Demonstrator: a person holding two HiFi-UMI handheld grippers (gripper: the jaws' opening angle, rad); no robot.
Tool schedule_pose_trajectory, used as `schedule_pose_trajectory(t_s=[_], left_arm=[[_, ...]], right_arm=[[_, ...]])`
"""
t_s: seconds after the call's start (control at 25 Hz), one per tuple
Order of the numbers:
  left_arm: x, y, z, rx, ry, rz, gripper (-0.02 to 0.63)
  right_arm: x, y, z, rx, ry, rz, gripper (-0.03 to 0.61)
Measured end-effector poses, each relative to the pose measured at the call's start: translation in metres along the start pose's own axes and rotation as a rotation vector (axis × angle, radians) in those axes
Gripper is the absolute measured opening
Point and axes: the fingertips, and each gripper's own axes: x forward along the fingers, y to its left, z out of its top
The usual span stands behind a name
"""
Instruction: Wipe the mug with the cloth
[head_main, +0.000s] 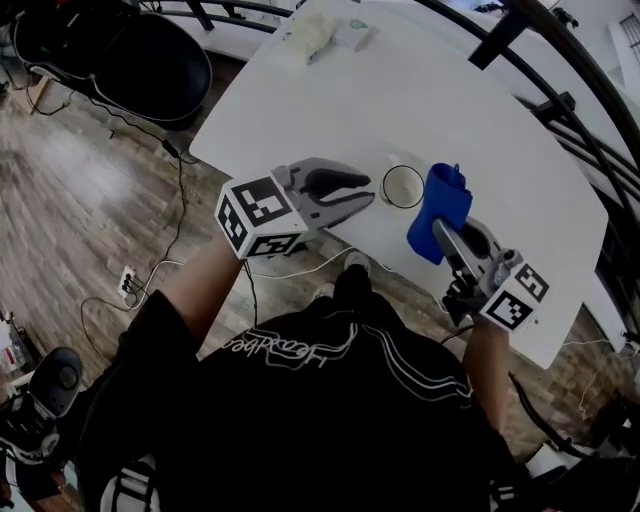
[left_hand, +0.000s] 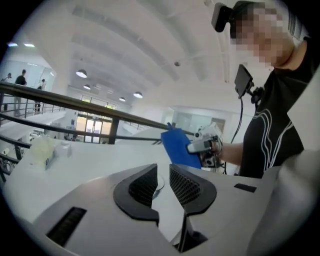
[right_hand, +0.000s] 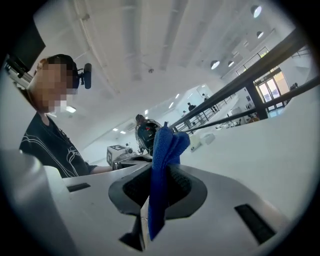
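The white ceramic mug (head_main: 403, 186) stands unheld on the white tabletop (head_main: 480, 110). The left claw (head_main: 368, 190) is slightly parted and empty beside it, and the right claw (head_main: 441, 229) pinches the blue cloth (head_main: 446, 195). Wiping now could topple the mug.

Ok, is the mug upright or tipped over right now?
Upright: the head view looks straight down into the round open mouth of the mug, standing on the white table.

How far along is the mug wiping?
Done: the blue cloth is clamped in the right gripper. In hand: both grippers hover by the mug, which stands on the table; the left gripper is open and empty. Left, apparently: grip the mug and wipe it.
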Motion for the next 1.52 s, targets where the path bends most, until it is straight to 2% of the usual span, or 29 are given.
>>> schedule_pose_trajectory(t_s=[0.12, 0.24, 0.4, 0.56, 0.8, 1.0, 1.52], left_arm=[[-0.021, -0.038, 0.031, -0.013, -0.096, -0.016, 0.044], [-0.040, -0.075, 0.048, -0.002, -0.152, -0.043, 0.011], [-0.060, -0.118, 0.064, 0.060, -0.200, -0.107, 0.008], [-0.071, -0.133, 0.077, 0.077, -0.234, -0.112, 0.008], [-0.075, -0.144, 0.079, 0.071, -0.241, -0.124, 0.008], [-0.066, -0.152, 0.075, 0.081, -0.227, -0.142, 0.008], [-0.047, -0.152, 0.071, 0.068, -0.205, -0.137, 0.008]], right_arm=[[-0.007, 0.039, 0.006, -0.034, -0.049, -0.013, 0.048], [-0.015, 0.073, 0.010, -0.063, -0.085, -0.037, 0.048], [-0.028, 0.109, 0.018, -0.123, -0.144, -0.085, 0.048], [-0.032, 0.128, 0.021, -0.123, -0.189, -0.105, 0.048], [-0.036, 0.145, 0.013, -0.100, -0.188, -0.130, 0.048], [-0.042, 0.141, 0.008, -0.087, -0.199, -0.151, 0.048], [-0.051, 0.131, 0.009, -0.061, -0.224, -0.133, 0.048]])
